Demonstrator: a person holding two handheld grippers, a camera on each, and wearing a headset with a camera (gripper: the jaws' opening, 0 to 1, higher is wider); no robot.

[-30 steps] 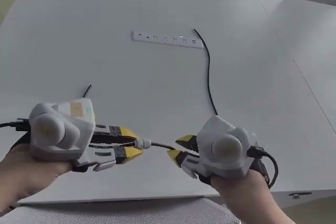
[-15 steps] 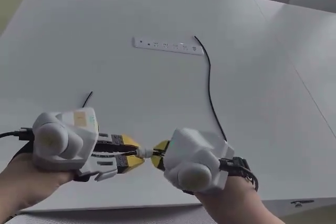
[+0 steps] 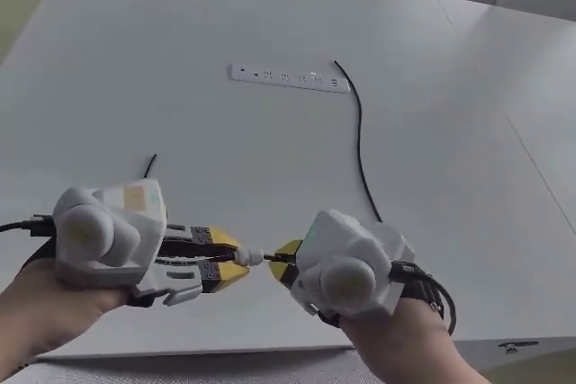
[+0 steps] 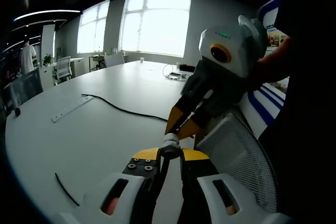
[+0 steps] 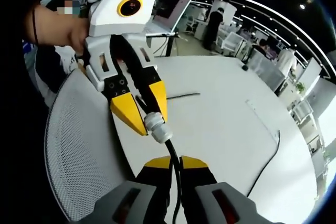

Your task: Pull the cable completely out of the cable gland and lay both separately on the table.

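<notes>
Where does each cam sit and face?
Head view: on the headset, looking forward and down over the table, where left gripper and right gripper meet tip to tip; left hand and right hand show.
Left gripper view: on the left gripper, looking along its jaws, shut on the cable gland, at the right gripper and right hand.
Right gripper view: on the right gripper, looking along its jaws, shut on the cable, at the left gripper and left hand.
Shared: the two gripper views face each other across the cable gland.
</notes>
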